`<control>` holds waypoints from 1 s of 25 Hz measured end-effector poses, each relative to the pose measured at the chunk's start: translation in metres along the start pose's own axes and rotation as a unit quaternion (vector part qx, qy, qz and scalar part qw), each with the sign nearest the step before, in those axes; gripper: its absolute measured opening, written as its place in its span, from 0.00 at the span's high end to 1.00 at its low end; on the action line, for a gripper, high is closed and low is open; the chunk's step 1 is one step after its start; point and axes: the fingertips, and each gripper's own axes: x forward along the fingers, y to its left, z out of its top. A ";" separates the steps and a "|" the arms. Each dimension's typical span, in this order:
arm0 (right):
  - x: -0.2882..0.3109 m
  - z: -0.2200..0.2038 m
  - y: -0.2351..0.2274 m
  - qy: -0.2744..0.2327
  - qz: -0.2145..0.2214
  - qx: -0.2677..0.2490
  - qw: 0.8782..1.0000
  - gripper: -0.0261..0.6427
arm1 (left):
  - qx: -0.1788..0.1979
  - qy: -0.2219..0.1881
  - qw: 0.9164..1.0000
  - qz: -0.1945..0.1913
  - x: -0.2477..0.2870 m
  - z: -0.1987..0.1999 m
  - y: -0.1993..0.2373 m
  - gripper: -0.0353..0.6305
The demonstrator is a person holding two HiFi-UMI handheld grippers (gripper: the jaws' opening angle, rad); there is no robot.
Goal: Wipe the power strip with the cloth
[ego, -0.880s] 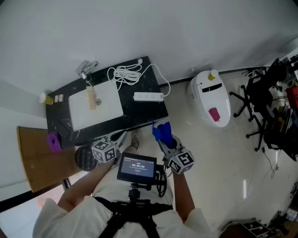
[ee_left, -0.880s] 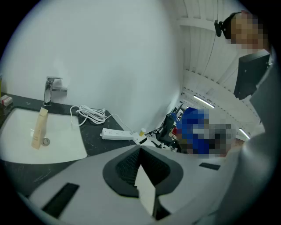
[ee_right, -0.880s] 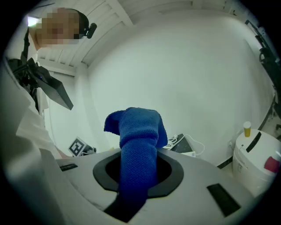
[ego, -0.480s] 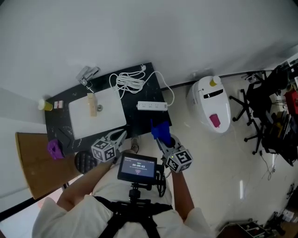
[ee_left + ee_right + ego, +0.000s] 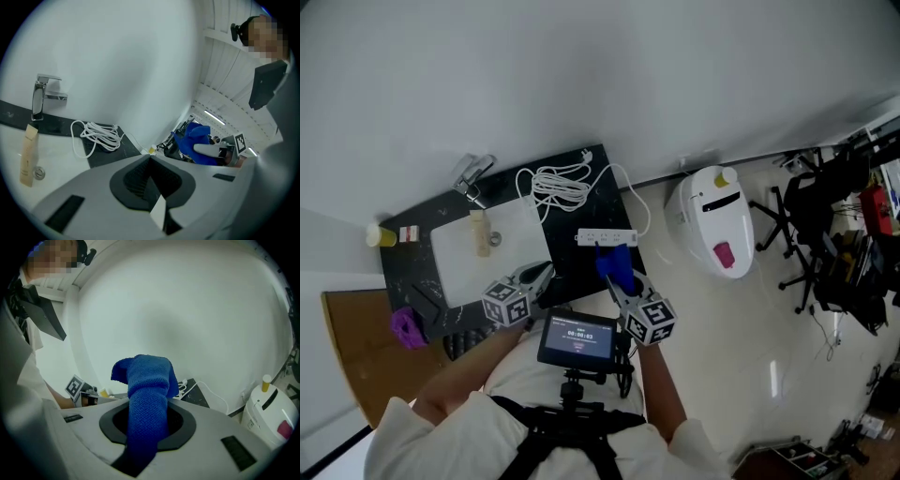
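Note:
The white power strip (image 5: pixel 606 237) lies on the black counter (image 5: pixel 570 265) near its right edge, and its white cable is coiled (image 5: pixel 555 185) behind it. My right gripper (image 5: pixel 615 281) is shut on the blue cloth (image 5: pixel 616 266), held just in front of the strip; I cannot tell if they touch. In the right gripper view the cloth (image 5: pixel 148 394) sticks up out of the jaws of the right gripper (image 5: pixel 147 420). My left gripper (image 5: pixel 541 275) hovers at the counter's front edge. In its own view the left gripper (image 5: pixel 151 178) is shut and empty, with the coil (image 5: pixel 96 136) ahead.
A white sink basin (image 5: pixel 508 251) with a faucet (image 5: pixel 472 172) and a beige tube (image 5: pixel 480 232) fills the counter's left half. A purple object (image 5: pixel 406 325) and a yellow cup (image 5: pixel 375 234) sit farther left. A white appliance (image 5: pixel 712 220) and a black chair (image 5: pixel 811 244) stand on the floor at the right.
The right gripper with the blue cloth has come closer to the power strip, so the gap between them has nearly gone. The left gripper holds about the same place.

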 end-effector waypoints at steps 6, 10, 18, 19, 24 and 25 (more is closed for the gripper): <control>0.055 0.019 -0.005 0.023 -0.017 -0.006 1.000 0.83 | 0.000 0.001 0.999 -0.035 0.019 0.033 0.027 0.94; 0.094 0.026 -0.007 0.035 -0.026 -0.007 0.999 0.83 | 0.012 0.008 0.998 -0.054 0.030 0.041 0.040 0.94; 0.145 0.025 -0.011 0.065 -0.024 -0.014 0.997 0.83 | 0.015 0.017 0.997 -0.075 0.044 0.046 0.054 0.94; 0.149 0.023 -0.012 0.070 -0.023 -0.014 0.997 0.83 | 0.012 0.018 0.997 -0.075 0.045 0.045 0.057 0.94; 0.169 0.009 -0.022 0.089 -0.019 -0.007 0.996 0.83 | -0.005 0.023 0.997 -0.070 0.051 0.043 0.067 0.94; 0.172 0.009 -0.024 0.091 -0.018 -0.004 0.996 0.83 | -0.007 0.024 0.997 -0.068 0.053 0.044 0.067 0.94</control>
